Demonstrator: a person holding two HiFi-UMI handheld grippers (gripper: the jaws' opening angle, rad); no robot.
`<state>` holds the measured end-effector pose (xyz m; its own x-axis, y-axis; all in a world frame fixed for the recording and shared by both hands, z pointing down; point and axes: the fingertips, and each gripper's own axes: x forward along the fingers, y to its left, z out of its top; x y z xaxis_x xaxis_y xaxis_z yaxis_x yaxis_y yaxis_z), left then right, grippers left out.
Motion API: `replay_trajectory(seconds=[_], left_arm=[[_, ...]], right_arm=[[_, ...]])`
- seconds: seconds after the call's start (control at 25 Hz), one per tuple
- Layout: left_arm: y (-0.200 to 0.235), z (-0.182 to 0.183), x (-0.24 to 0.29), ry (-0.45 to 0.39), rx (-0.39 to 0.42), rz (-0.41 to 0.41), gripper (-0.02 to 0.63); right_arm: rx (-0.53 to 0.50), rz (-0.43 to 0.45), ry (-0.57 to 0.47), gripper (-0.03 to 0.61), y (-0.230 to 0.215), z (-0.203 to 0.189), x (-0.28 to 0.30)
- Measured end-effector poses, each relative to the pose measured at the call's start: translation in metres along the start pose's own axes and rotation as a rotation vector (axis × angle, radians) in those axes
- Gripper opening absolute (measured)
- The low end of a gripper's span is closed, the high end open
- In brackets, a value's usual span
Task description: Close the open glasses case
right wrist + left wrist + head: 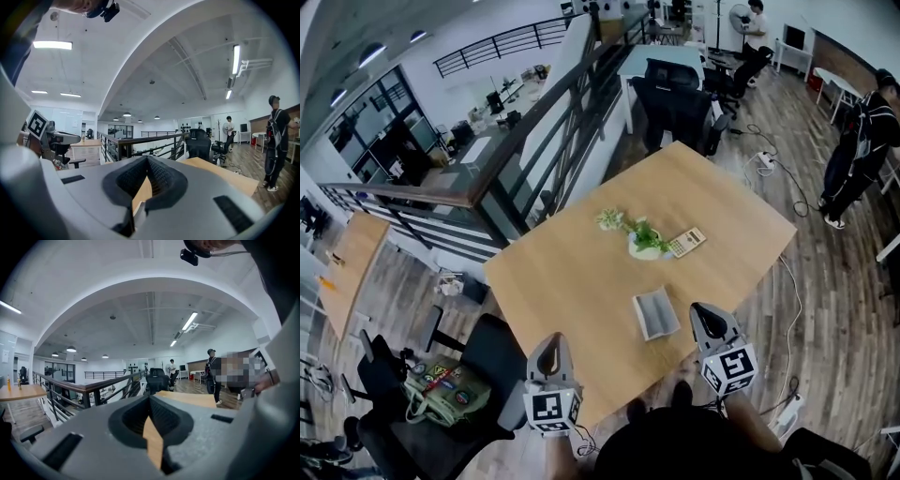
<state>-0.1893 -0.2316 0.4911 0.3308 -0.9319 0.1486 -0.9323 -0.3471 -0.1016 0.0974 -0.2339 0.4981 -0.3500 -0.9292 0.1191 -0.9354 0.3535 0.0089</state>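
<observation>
A grey glasses case point(655, 313) lies on the wooden table point(572, 281) near its front edge; from the head view I cannot tell whether its lid is up or down. My right gripper point(710, 323) hovers just right of the case, jaws together and empty. My left gripper point(548, 354) is at the table's front edge, well left of the case, also shut with nothing in it. In the left gripper view the left gripper point(150, 397) points level across the table top, as does the right gripper point(147, 159) in the right gripper view. The case appears in neither gripper view.
A small plant in a white pot point(643, 240) and a calculator point(685, 242) sit mid-table behind the case. A black chair point(478, 361) and a green bag point(445, 394) are at front left. A railing point(534, 141) runs along the left. A person point(858, 141) stands far right.
</observation>
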Motion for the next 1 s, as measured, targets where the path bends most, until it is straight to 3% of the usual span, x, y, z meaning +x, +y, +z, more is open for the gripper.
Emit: replay_trajectory(seconds=[0.2, 0.24, 0.28, 0.32, 0.72, 1.0], left_arm=[[-0.002, -0.003, 0.001, 0.022, 0.020, 0.014, 0.000], [-0.003, -0.004, 0.001, 0.031, 0.043, 0.018, 0.000], [-0.005, -0.005, 0.001, 0.039, 0.070, 0.021, 0.000], [-0.007, -0.005, 0.001, 0.043, 0.090, 0.019, 0.000], [-0.006, -0.011, -0.018, 0.066, 0.099, 0.047, 0.000], [0.009, -0.023, -0.044, 0.093, 0.075, 0.107, 0.000]], right_arm=[[-0.016, 0.004, 0.041, 0.015, -0.007, -0.012, 0.003], [-0.013, 0.013, 0.056, 0.038, -0.007, -0.015, 0.004], [-0.011, 0.022, 0.075, 0.114, -0.006, -0.020, 0.006], [-0.014, 0.027, 0.094, 0.147, -0.006, -0.024, 0.007], [0.011, 0.044, 0.153, 0.137, -0.009, -0.056, 0.021], [0.082, 0.021, 0.274, 0.133, -0.029, -0.128, 0.070]])
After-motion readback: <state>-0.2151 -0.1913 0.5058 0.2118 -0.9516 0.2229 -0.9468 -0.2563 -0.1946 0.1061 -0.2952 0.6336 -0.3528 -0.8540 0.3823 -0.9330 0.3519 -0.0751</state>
